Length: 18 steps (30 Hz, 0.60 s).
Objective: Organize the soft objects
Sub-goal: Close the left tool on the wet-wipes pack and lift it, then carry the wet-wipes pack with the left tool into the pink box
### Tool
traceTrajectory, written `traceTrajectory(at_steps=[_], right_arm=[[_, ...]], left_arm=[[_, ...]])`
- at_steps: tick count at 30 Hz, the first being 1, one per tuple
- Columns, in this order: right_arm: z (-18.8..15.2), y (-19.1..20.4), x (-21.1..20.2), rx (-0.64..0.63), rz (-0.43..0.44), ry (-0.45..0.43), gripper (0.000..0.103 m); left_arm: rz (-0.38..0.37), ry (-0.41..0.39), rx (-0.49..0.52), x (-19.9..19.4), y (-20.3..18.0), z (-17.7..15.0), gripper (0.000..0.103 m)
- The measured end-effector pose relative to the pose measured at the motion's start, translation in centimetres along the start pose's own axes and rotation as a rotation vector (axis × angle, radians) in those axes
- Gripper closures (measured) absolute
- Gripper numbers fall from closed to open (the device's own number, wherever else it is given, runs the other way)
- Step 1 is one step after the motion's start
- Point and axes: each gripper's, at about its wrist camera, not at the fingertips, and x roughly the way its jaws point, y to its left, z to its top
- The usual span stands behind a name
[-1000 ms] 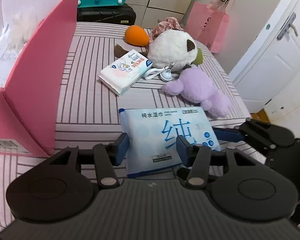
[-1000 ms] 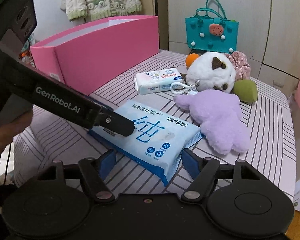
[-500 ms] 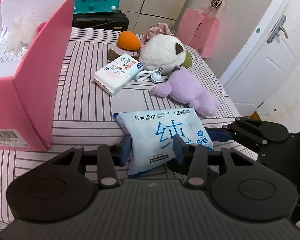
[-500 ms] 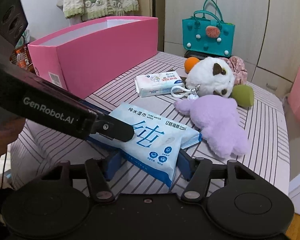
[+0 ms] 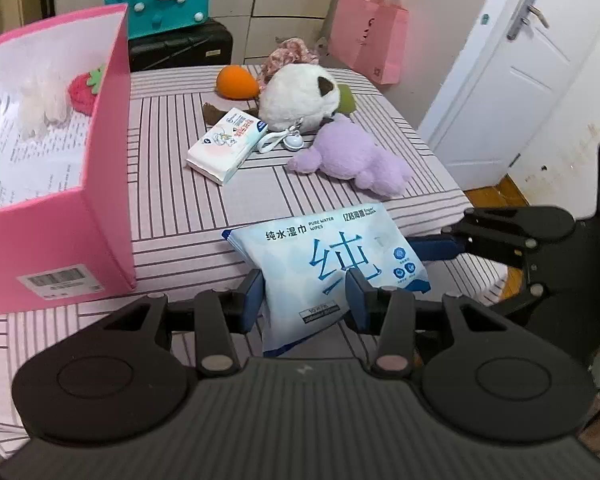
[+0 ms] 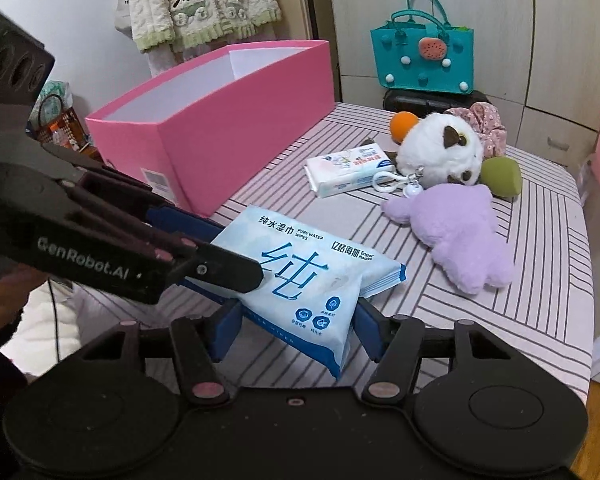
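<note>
While both grippers, left (image 5: 306, 294) and right (image 6: 296, 330), clamp it, the pale-blue wet wipes pack (image 5: 332, 264) bulges, crinkled, above the striped bed (image 5: 172, 184).

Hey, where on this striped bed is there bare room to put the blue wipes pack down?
Bare stripes run between the pink box and the small tissue pack, and in front of the purple plush. Inside the box, the near end is free. The far corner is crowded: panda plush, orange ball, keychain. Both grippers, left and right, hold the wipes pack.
</note>
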Motion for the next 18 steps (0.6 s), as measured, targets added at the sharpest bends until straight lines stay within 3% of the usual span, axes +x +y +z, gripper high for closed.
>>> traceTrajectory(at_steps=[18], right_arm=[[1.7,4.9,-4.1,-0.064,0.086,-0.039,0.04]], left_arm=[[-0.067,0.021,-0.031,-7.4,2.3,-0.9,0.06]])
